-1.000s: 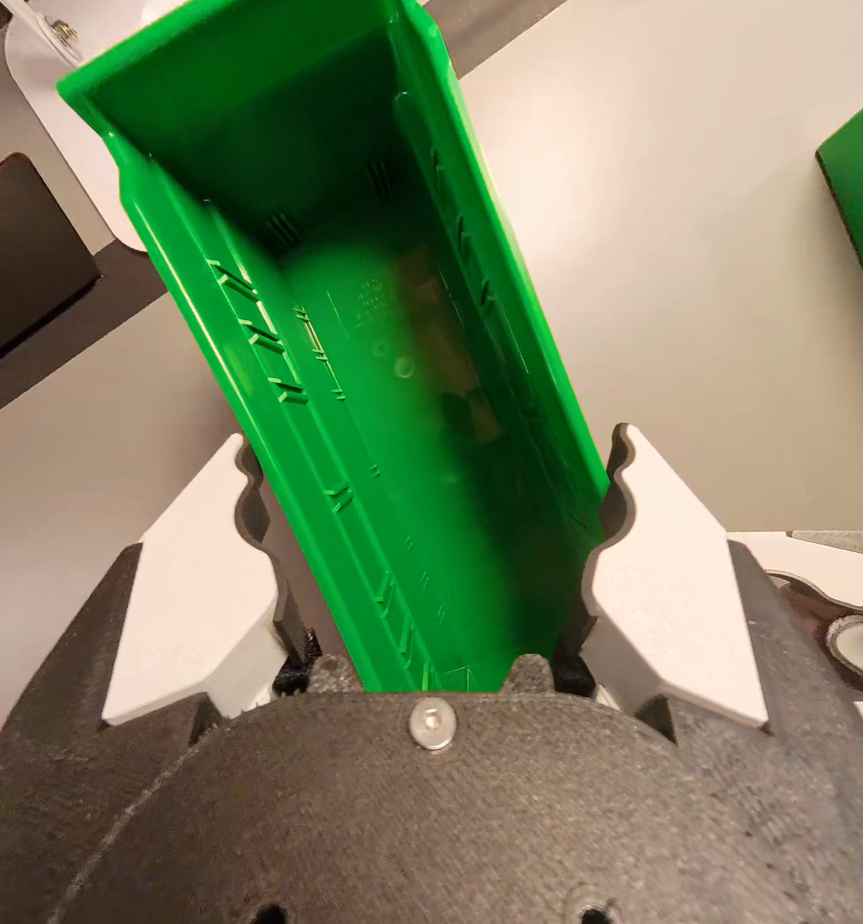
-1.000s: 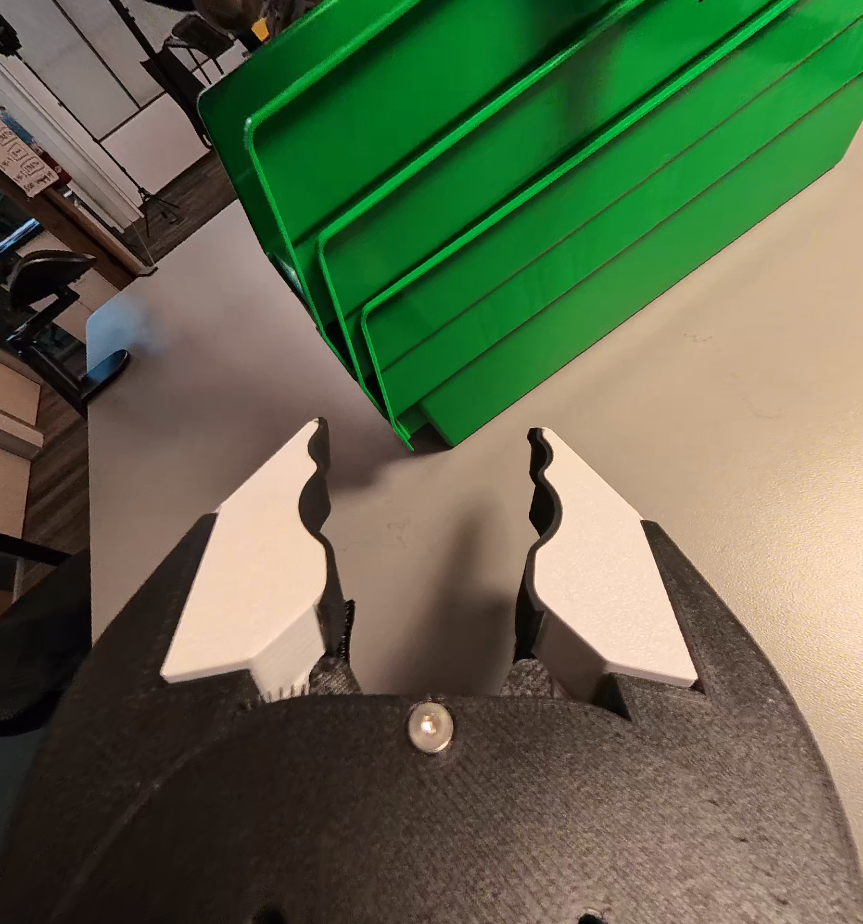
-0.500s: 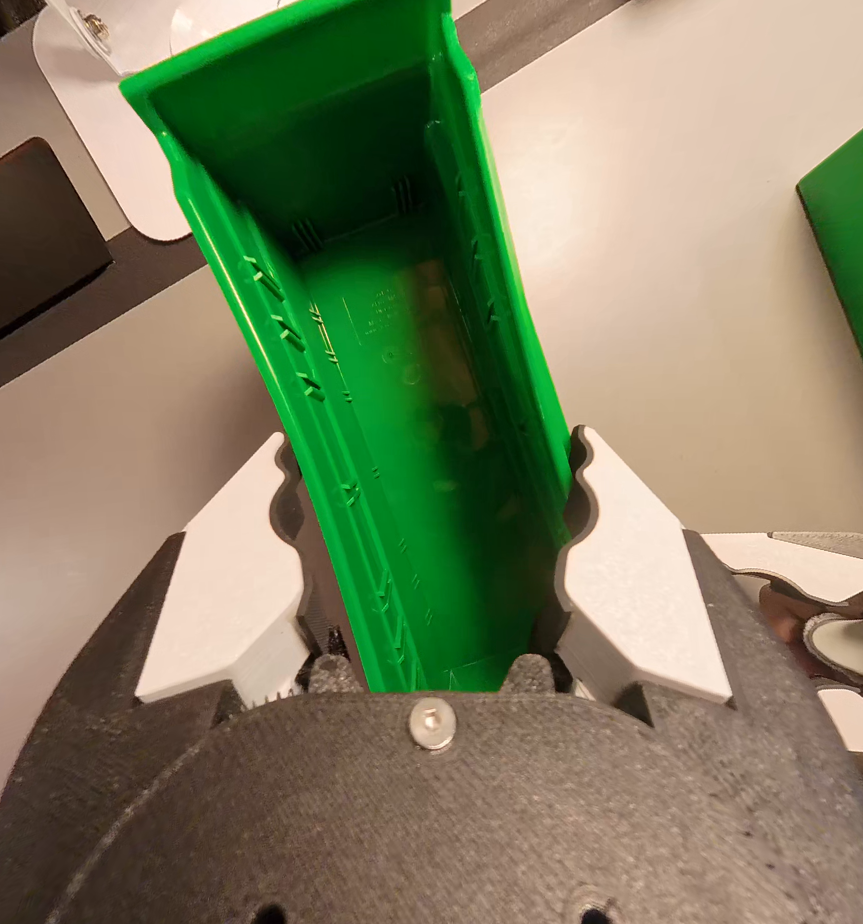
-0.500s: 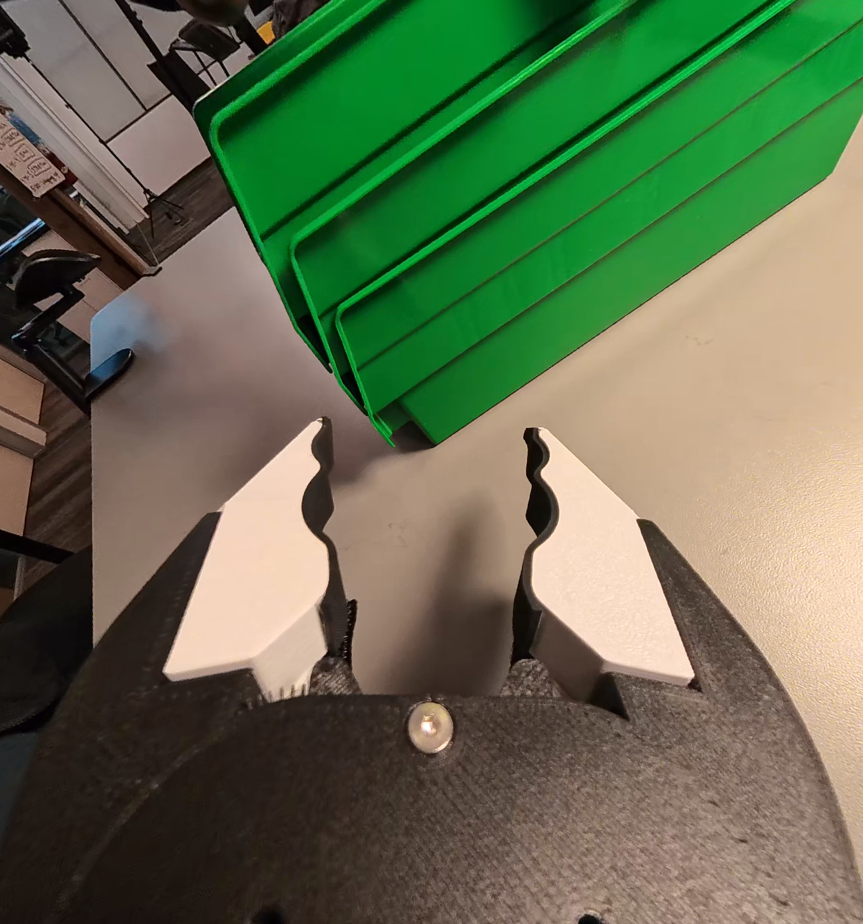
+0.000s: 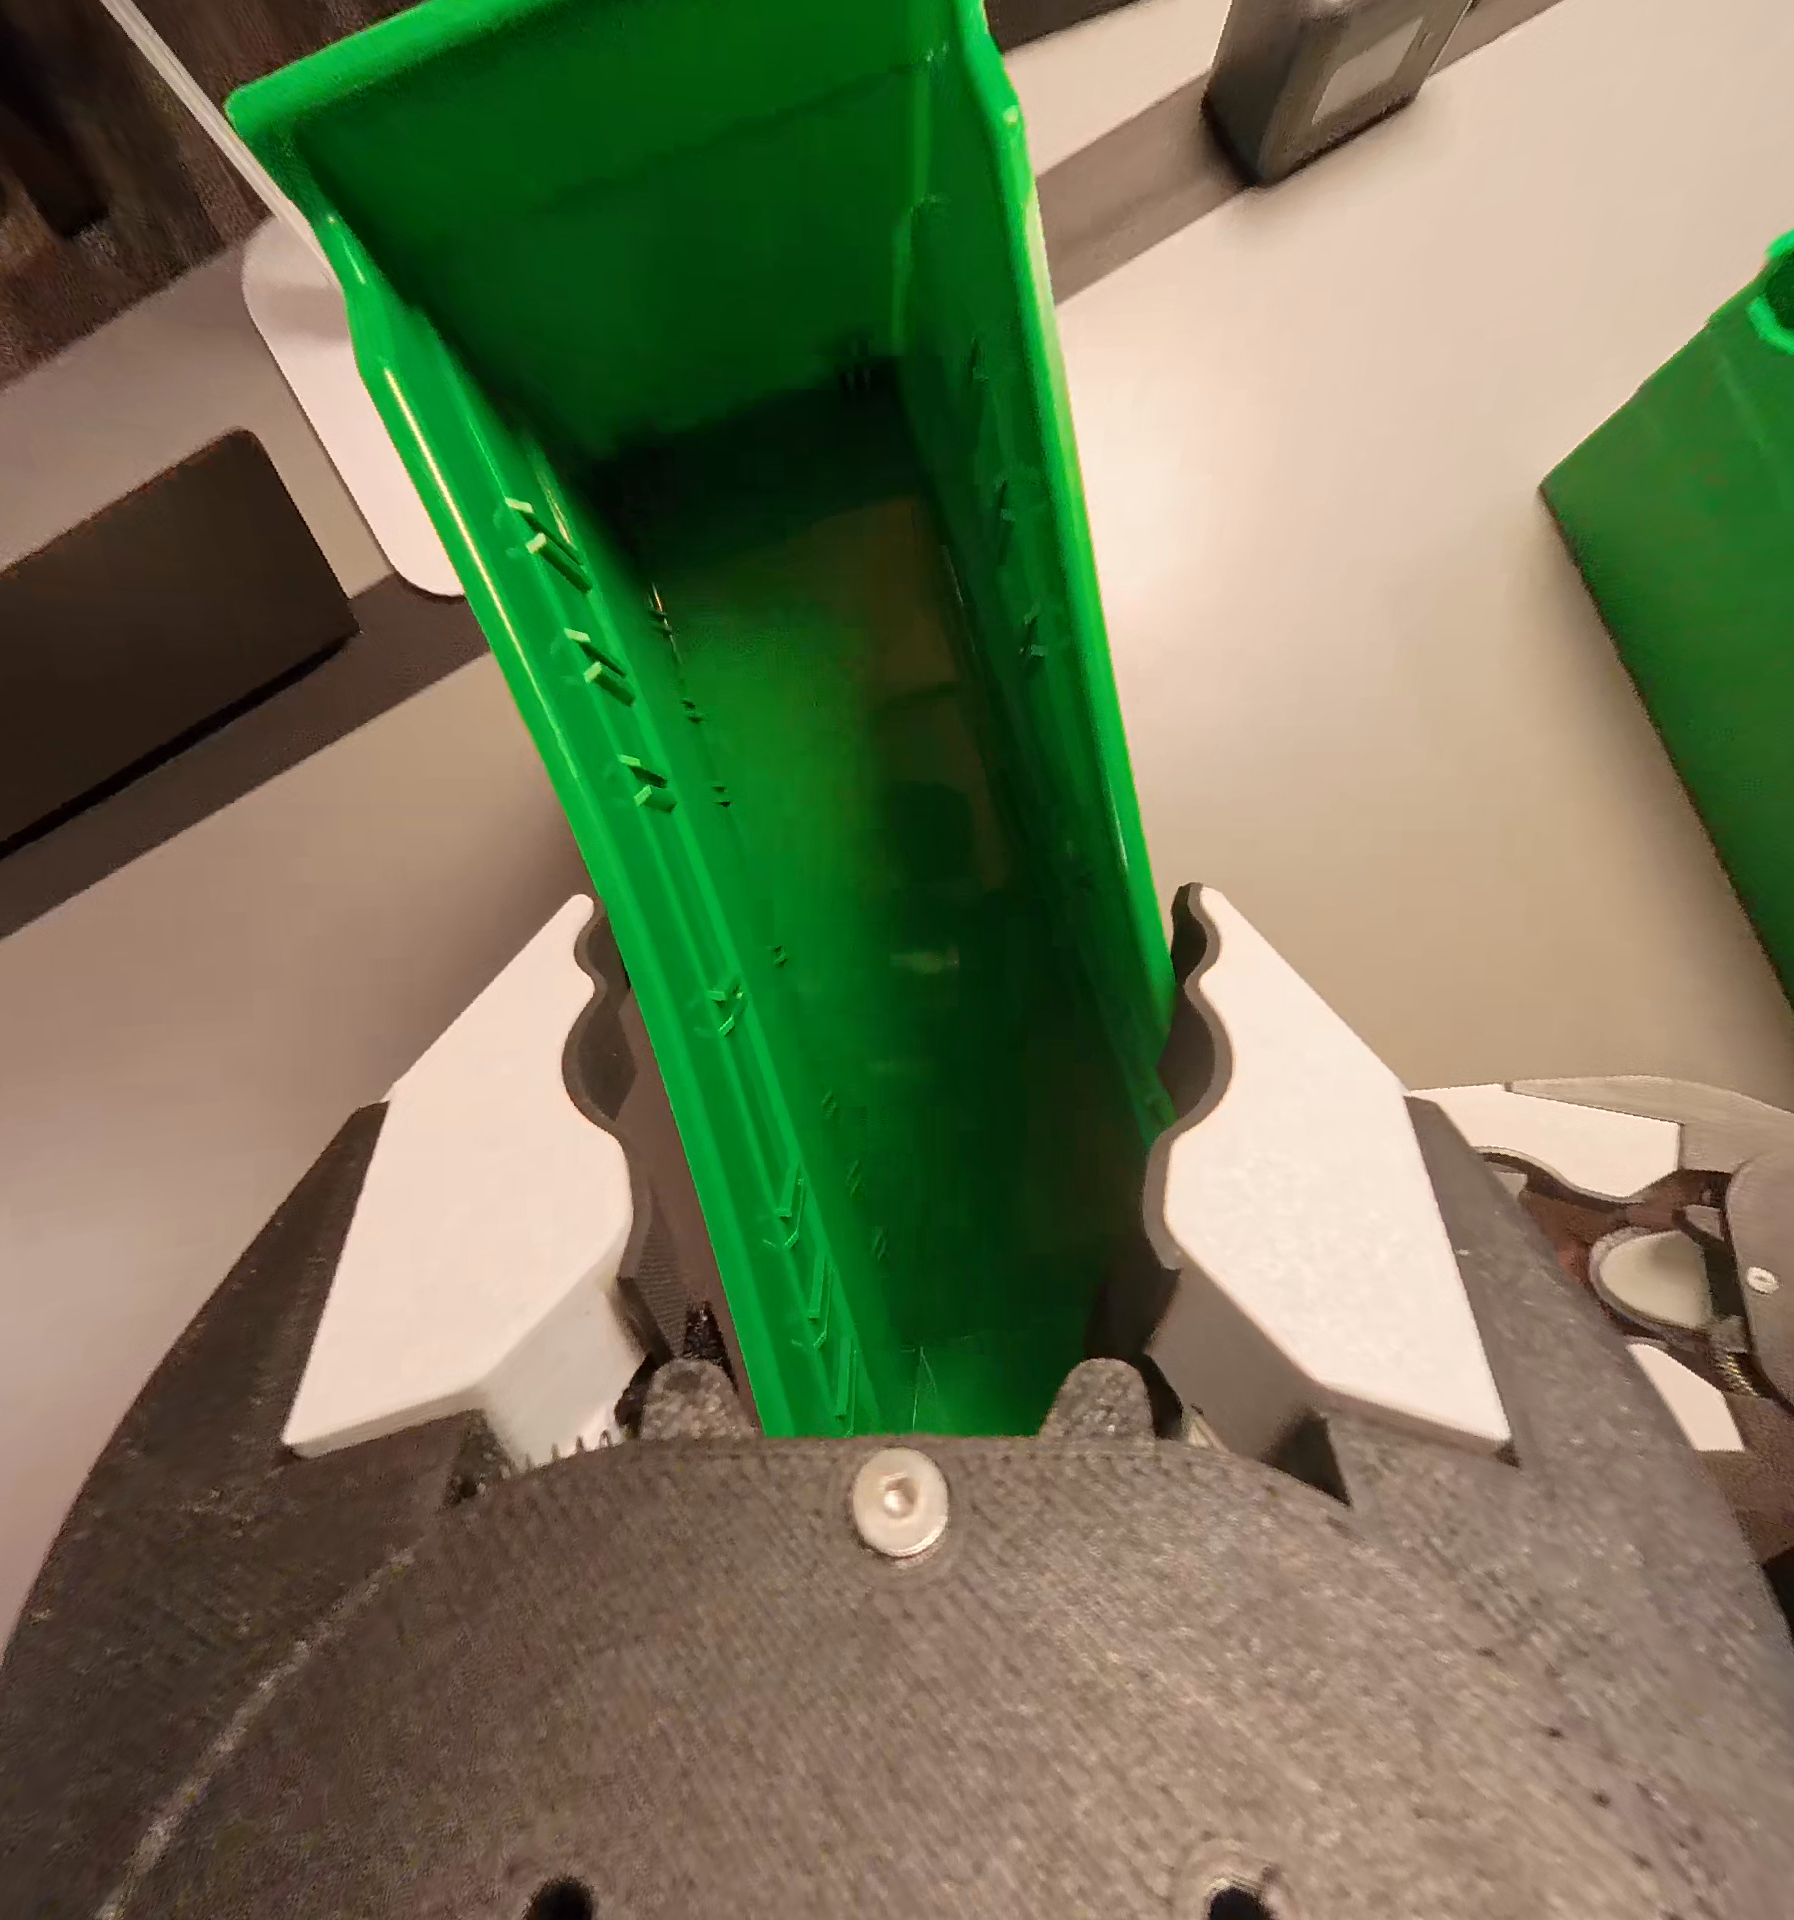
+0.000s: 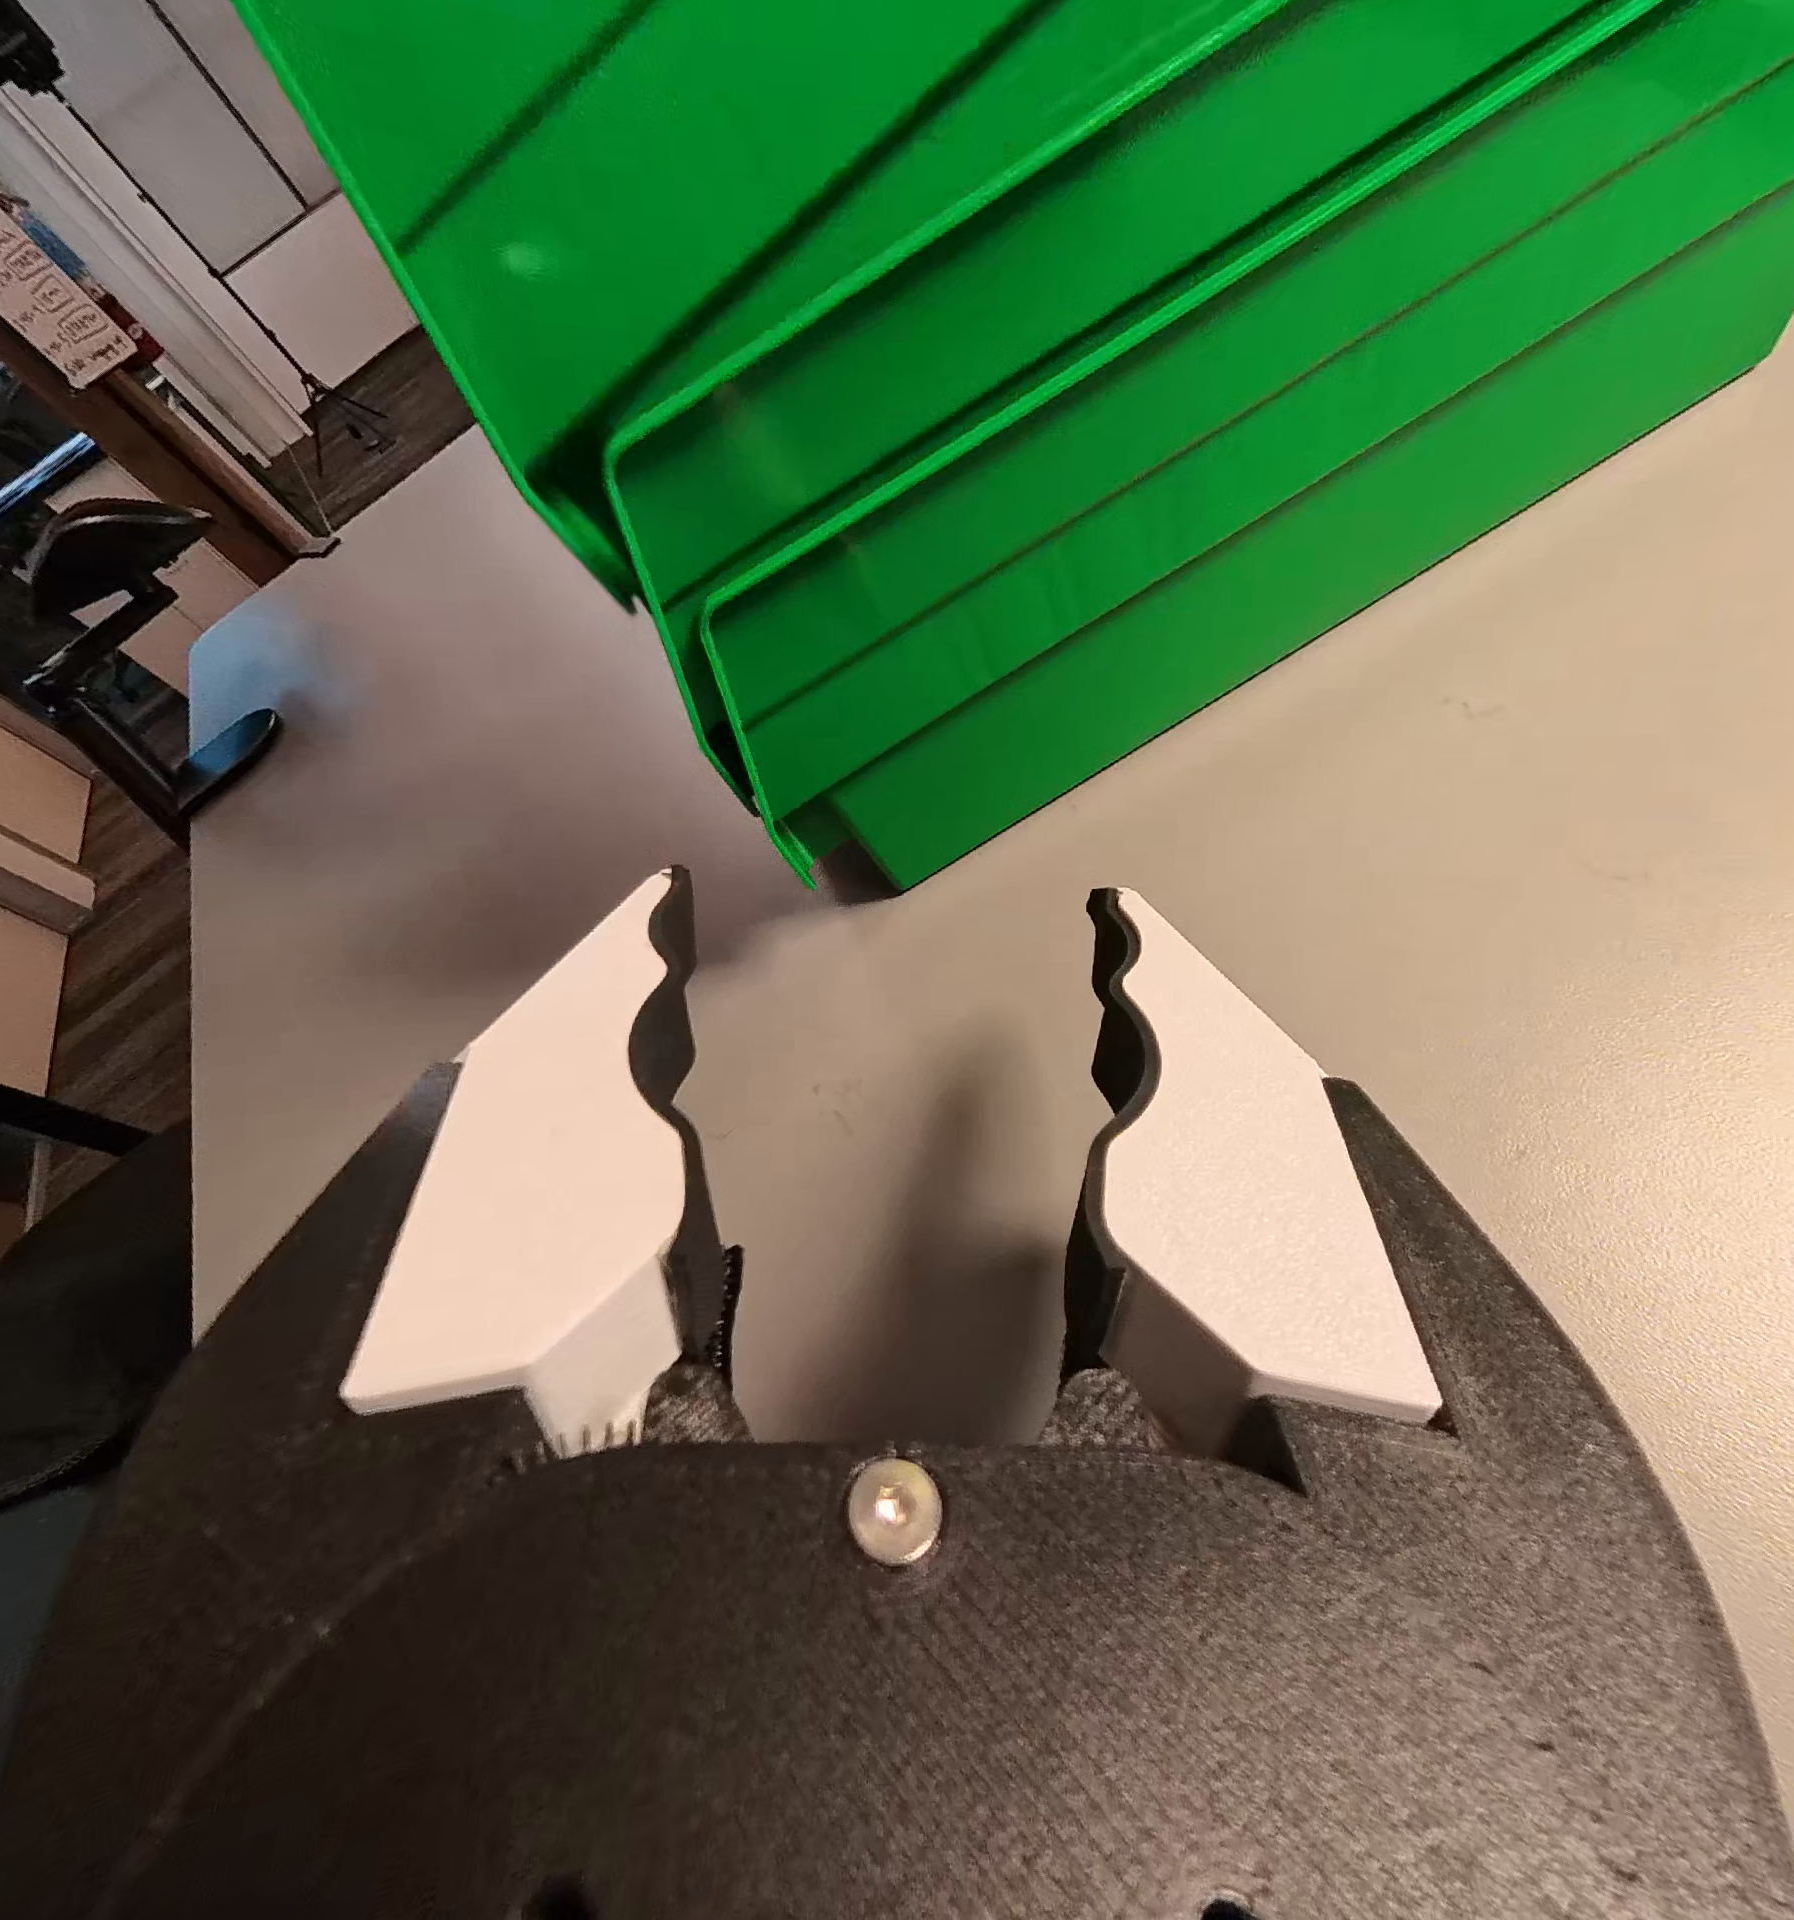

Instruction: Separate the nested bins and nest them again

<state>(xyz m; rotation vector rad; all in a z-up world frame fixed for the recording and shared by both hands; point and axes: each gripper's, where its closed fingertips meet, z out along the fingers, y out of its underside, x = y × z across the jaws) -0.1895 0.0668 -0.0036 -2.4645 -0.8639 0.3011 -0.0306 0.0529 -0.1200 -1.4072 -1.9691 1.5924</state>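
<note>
Left tool [image 5: 893,935] clamped, right tool [image 6: 888,894] agape

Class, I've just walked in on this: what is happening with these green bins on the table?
A person works two handheld grippers. The left gripper has its fingers closed on the sides of one long green bin, separated from the rest. The right gripper is open and holds nothing, pointing at the corner of the nested green bins still standing on the table.

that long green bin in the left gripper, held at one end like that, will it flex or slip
The long green bin looks like thin moulded plastic, so it is probably light, though its open walls may bow slightly under a squeeze. Its glossy sides could slip against the left gripper. Most of its length runs out beyond the fingers, so it will likely want to droop or twist.
</note>
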